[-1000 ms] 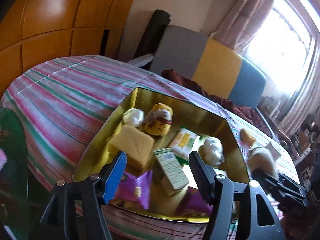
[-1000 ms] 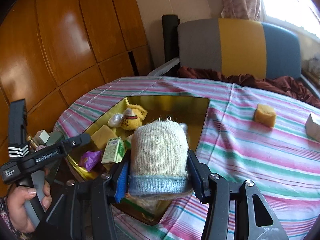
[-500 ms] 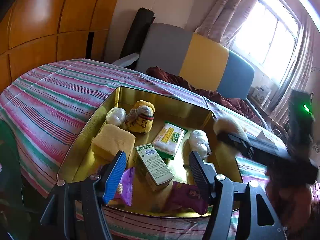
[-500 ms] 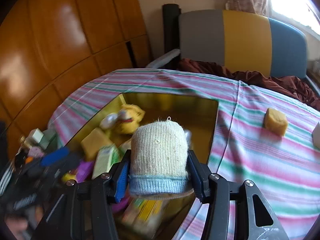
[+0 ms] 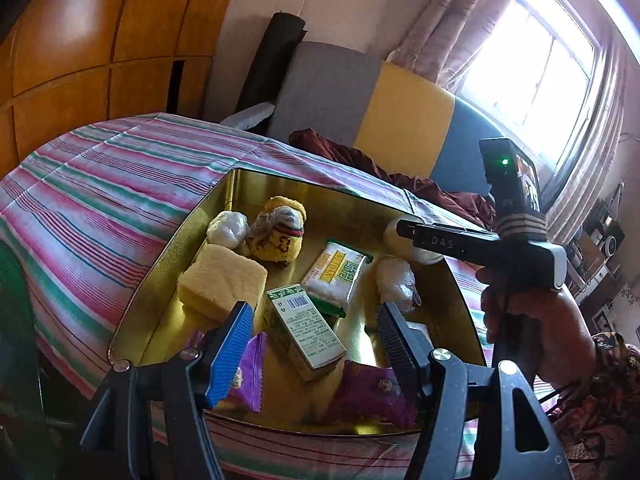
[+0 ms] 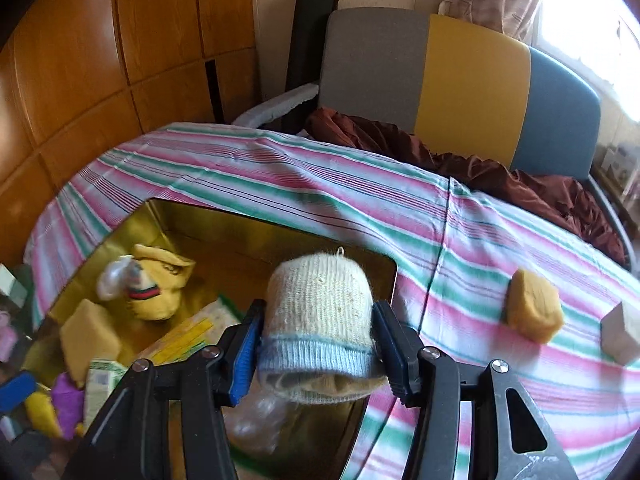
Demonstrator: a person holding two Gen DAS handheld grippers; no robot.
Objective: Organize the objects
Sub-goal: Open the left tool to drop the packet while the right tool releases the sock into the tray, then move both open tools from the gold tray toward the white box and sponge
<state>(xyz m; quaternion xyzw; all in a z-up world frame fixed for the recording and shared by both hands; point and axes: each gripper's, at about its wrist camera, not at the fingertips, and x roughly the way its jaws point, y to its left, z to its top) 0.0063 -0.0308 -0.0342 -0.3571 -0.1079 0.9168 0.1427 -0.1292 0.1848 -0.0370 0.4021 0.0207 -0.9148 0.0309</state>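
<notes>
My right gripper [image 6: 316,344] is shut on a rolled cream knit sock with a pale blue cuff [image 6: 318,308], held above the right end of a gold tin [image 6: 276,236]. The left wrist view shows that gripper [image 5: 404,236] from the side, over the tin's right wall [image 5: 460,300], with a hand on its handle. My left gripper [image 5: 316,340] stands open above the tin's near side with nothing between its fingers. Inside the tin lie a yellow sponge [image 5: 222,280], a yellow plush [image 5: 280,232], a green box [image 5: 306,330], a green-and-white packet [image 5: 336,276], wrapped white balls and purple packets.
The tin sits on a table under a striped cloth [image 6: 360,184]. On the cloth to the right lie an orange sponge [image 6: 532,306] and a pale block [image 6: 622,334]. A grey, yellow and blue chair back [image 6: 460,80] with dark red fabric stands behind; wooden panels rise on the left.
My right gripper has carried the sock leftwards, from beside the tin's right edge to above its right end. The left gripper has hardly moved.
</notes>
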